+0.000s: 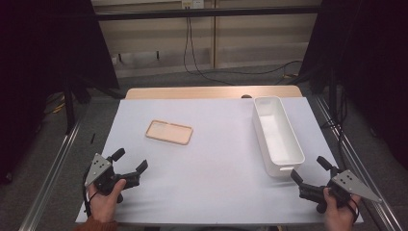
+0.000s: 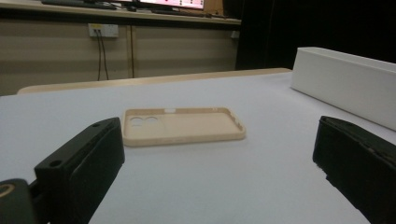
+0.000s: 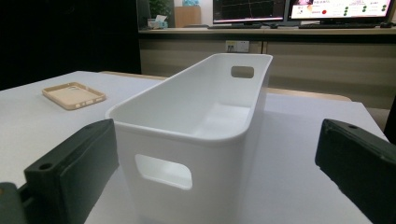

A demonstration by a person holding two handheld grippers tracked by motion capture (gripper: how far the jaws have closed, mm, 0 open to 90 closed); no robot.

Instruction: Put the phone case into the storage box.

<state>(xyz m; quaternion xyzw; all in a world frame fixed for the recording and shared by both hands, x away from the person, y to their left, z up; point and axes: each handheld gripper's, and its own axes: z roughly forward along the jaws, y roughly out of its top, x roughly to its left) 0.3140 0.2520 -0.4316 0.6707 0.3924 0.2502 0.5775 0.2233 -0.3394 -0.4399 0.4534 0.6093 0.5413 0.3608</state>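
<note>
Covering most of the wooden table (image 1: 211, 92) is a smooth, matte white sheet (image 1: 211, 159). Toward its right side stands a long, narrow white plastic bin (image 1: 277, 137), round-cornered, with slot handles at both ends. Left of centre lies a flat tan phone case (image 1: 169, 132), open side up, well apart from the bin. The left gripper (image 1: 130, 161) and right gripper (image 1: 309, 169) sit at the near corners, both jaws spread wide, holding nothing.

A lab or test room is suggested: black curtains (image 1: 365, 57) are hung around a framed table (image 1: 211, 192), lit monitors (image 3: 299, 9) are seen on a rear counter, and cables (image 1: 192, 53) are trailed from a wall socket (image 2: 103, 30)
</note>
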